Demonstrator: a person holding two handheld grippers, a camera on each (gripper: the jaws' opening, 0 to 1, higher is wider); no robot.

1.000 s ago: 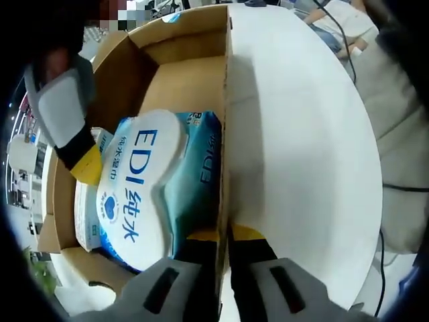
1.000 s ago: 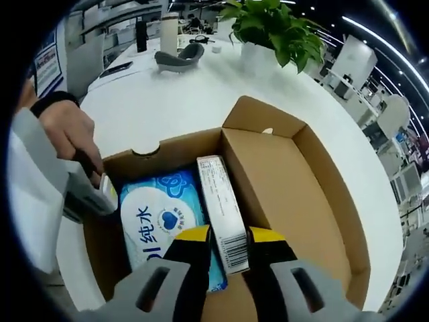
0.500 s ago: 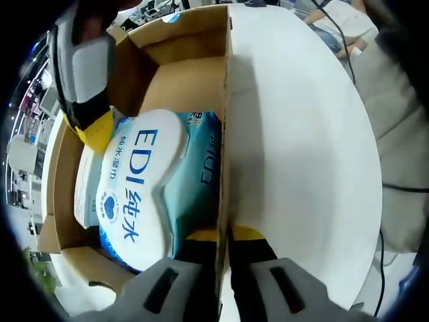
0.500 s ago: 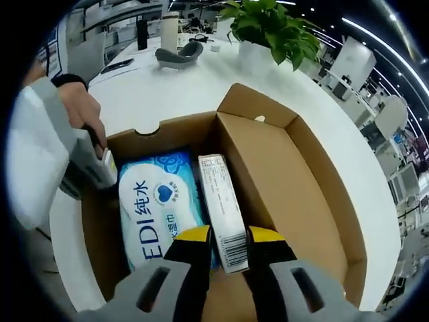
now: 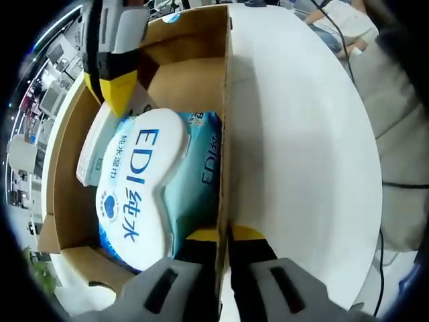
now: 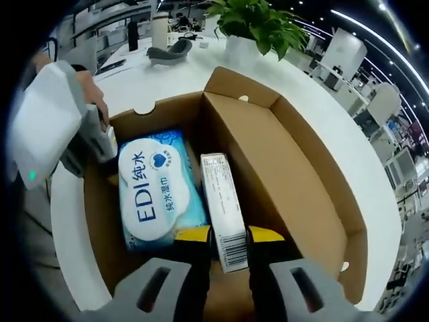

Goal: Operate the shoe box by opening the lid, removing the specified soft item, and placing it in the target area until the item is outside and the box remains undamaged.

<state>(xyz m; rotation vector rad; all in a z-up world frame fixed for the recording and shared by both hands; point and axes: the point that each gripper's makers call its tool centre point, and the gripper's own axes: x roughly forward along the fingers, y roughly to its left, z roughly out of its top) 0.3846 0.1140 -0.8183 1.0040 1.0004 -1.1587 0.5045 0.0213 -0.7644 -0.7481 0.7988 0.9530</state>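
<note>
The open cardboard shoe box (image 5: 225, 100) (image 6: 268, 154) lies on a white table. Inside it lies a blue wet-wipes pack (image 5: 144, 181) (image 6: 157, 188) with a white lid marked EDI. My left gripper (image 5: 224, 235) is shut on the box's side wall, and in the right gripper view it (image 6: 104, 147) stands at the box's left wall. My right gripper (image 6: 220, 233) is shut on a slim white carton (image 6: 216, 188) beside the pack. In the left gripper view it (image 5: 117, 87) comes in from the upper left, gripping the tilted carton (image 5: 97, 144).
The white table (image 5: 301, 134) (image 6: 174, 80) runs wide around the box. A potted plant (image 6: 258, 23) and a grey object (image 6: 167, 54) stand at its far side. A person's hand (image 6: 90, 94) holds the left gripper. Grey seating (image 5: 402, 134) lies past the table edge.
My right gripper has moved along the box towards its far end with the white carton in it, and the carton now lies tilted. The left gripper keeps its hold on the wall.
</note>
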